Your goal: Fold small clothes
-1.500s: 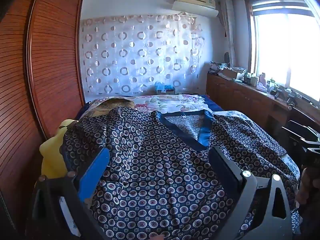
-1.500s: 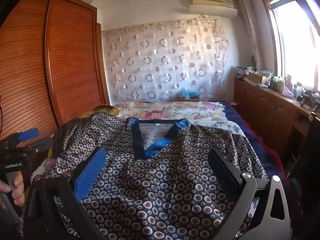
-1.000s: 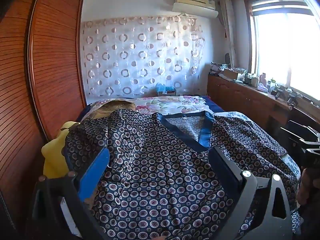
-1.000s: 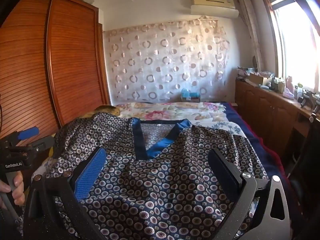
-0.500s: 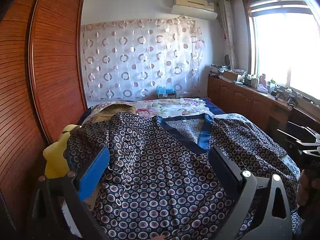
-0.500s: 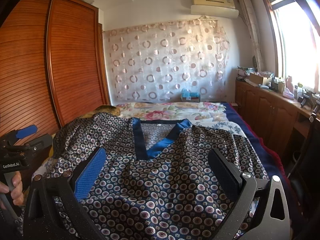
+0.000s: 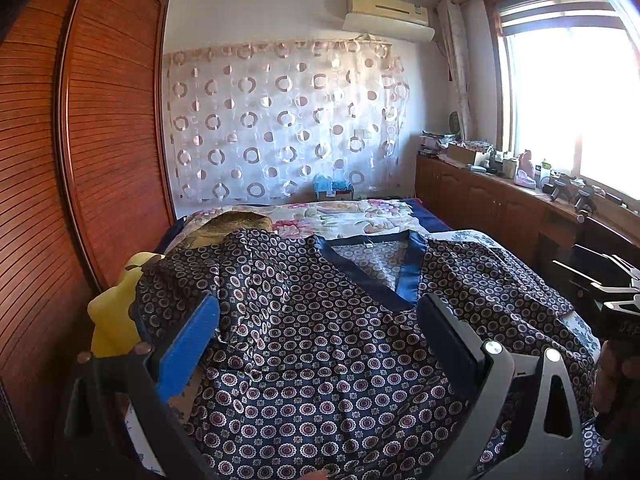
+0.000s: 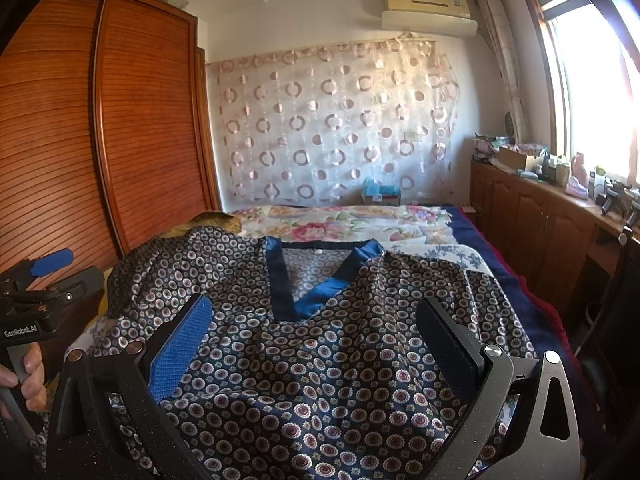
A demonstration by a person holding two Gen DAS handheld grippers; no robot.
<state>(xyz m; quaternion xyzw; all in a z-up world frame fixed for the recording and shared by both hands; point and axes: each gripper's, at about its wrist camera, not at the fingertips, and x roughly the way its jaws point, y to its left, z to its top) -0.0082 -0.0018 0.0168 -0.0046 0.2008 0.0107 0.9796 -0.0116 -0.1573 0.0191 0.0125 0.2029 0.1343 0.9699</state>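
Right wrist view shows me "GenRobot.AI" on the left gripper at lower left, its fingers apart like my right gripper, both over one patterned navy shirt spread across the frame's lower half on the floral bed, before one wardrobe.

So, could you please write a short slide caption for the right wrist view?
Open right gripper above a patterned navy top spread on the bed.

left claw gapes over patterned shirt on bed.
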